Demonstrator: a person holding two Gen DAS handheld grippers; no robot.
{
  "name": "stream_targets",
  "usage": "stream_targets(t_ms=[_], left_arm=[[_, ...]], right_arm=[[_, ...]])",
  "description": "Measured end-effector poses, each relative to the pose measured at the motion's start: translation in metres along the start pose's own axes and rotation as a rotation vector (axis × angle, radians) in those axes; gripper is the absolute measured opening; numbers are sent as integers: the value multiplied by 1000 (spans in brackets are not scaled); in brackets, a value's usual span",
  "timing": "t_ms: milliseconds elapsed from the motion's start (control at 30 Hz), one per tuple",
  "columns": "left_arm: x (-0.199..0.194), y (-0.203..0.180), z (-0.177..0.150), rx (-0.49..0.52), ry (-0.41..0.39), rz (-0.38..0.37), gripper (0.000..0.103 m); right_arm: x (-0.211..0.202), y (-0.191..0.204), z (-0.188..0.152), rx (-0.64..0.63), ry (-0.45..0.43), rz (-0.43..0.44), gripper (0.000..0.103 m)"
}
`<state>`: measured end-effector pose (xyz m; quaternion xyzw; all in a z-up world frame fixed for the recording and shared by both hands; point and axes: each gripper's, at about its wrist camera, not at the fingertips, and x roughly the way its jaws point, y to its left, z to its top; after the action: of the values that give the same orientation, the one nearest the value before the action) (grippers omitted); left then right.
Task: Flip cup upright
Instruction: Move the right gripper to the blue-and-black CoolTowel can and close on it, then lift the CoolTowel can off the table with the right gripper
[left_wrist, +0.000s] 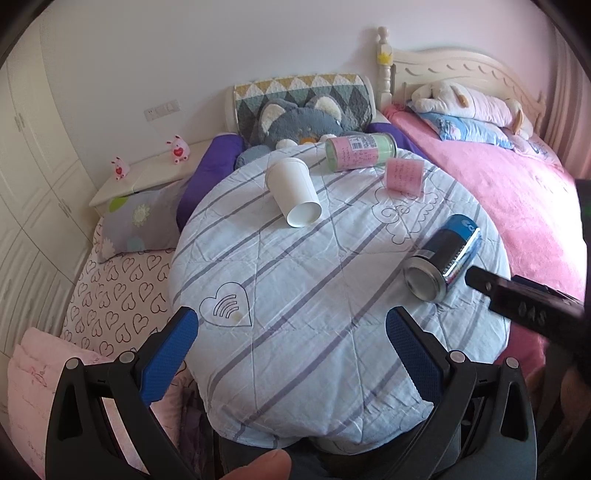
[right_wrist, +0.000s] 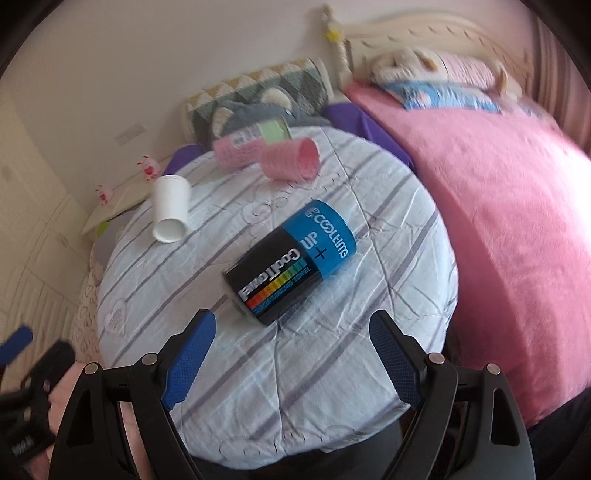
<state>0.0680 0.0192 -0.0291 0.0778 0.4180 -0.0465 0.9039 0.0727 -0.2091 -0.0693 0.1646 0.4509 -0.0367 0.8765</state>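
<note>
A white paper cup (left_wrist: 293, 194) lies on its side on the round cloth-covered table (left_wrist: 314, 314), also in the right wrist view (right_wrist: 170, 214). A pink cup (left_wrist: 403, 174) lies on its side farther back, its open end showing in the right wrist view (right_wrist: 291, 159). A blue and black can (left_wrist: 443, 258) lies on its side at the right, just ahead of my right gripper (right_wrist: 291, 332). A pink and green canister (left_wrist: 360, 151) lies at the far edge. My left gripper (left_wrist: 291, 325) is open and empty over the near part of the table. My right gripper is open and empty.
A bed with a pink blanket (left_wrist: 498, 199) stands to the right. Pillows and a grey plush toy (left_wrist: 299, 125) lie behind the table. A white bedside stand (left_wrist: 147, 173) with small pink figures is at the back left. A heart-print sheet (left_wrist: 122, 295) lies left.
</note>
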Motion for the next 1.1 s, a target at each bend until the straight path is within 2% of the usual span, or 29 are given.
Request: stream_targets(t_ms=[100, 233, 367, 500, 633, 700, 933, 1100], left_arm=[[19, 7, 8, 0, 16, -12, 103], [41, 15, 20, 7, 26, -26, 103], [60, 21, 29, 7, 33, -45, 103], [76, 26, 33, -7, 56, -65, 103], [84, 30, 32, -21, 74, -65, 103], [86, 34, 32, -31, 78, -60, 103], [83, 50, 31, -76, 74, -27, 103], [73, 61, 27, -99, 68, -4, 103]], right_arm=[[30, -3, 14, 91, 53, 7, 86], [58, 1, 30, 151, 86, -15, 86], [73, 8, 43, 175, 104, -56, 86], [92, 7, 53, 198, 139, -54, 86], [112, 13, 55, 156, 202, -52, 86], [120, 16, 54, 122, 226, -46, 80], [120, 31, 50, 24, 240, 12, 75], [101, 49, 47, -24, 206, 86, 75]])
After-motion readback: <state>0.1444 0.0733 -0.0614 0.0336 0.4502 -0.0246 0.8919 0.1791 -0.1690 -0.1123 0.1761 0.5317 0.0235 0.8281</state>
